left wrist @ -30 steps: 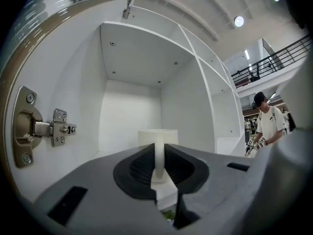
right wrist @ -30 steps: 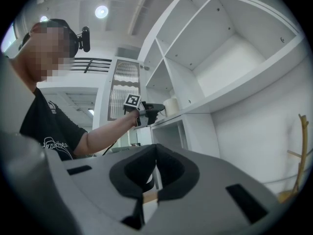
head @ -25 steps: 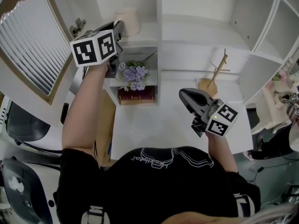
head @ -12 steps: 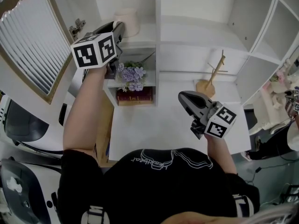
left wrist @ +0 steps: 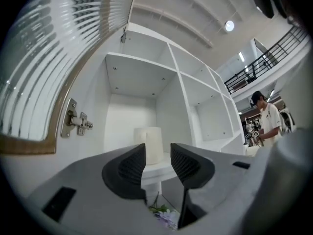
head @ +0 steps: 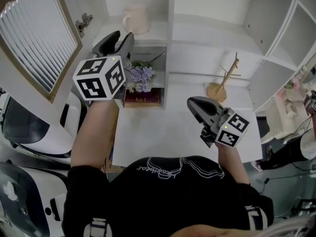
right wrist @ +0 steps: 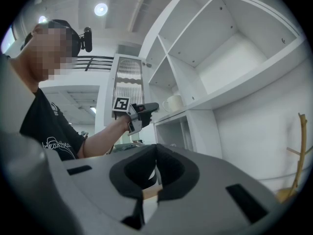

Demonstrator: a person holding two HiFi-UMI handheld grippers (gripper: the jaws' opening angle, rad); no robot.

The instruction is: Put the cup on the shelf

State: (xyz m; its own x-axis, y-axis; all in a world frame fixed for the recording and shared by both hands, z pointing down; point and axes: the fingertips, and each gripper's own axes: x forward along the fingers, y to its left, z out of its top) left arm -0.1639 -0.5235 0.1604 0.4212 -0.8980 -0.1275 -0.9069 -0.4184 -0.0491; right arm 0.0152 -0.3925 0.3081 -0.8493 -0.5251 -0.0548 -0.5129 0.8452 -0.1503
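Left claw: jaws wide apart and just been opening, nothing between the pads. In the left gripper view the two dark ribbed pads frame the cup in the gap, but no pad presses on it. The cup stands beyond the tips, upright on the shelf, in the leftmost compartment.

Head view: the cup sits on the board of the shelf. The left claw's tips are just in front of it and apart from it.

Right claw: jaws together, tips meeting, nothing held. In the head view it hangs over the table, below the shelf and well apart from the cup.

What each view adds:
- The right gripper view gives the side-on look. The left claw reaches level toward the shelf, and a small gap shows between its tips and the cup (handle facing the claw).
- Only the head view shows what is under the cup's board: purple flowers above a dark red book. A wooden stand is on the table to their right.
- The left gripper view shows the door hinge left of the cup's compartment, the ribbed-glass door, and a person far off to the right.
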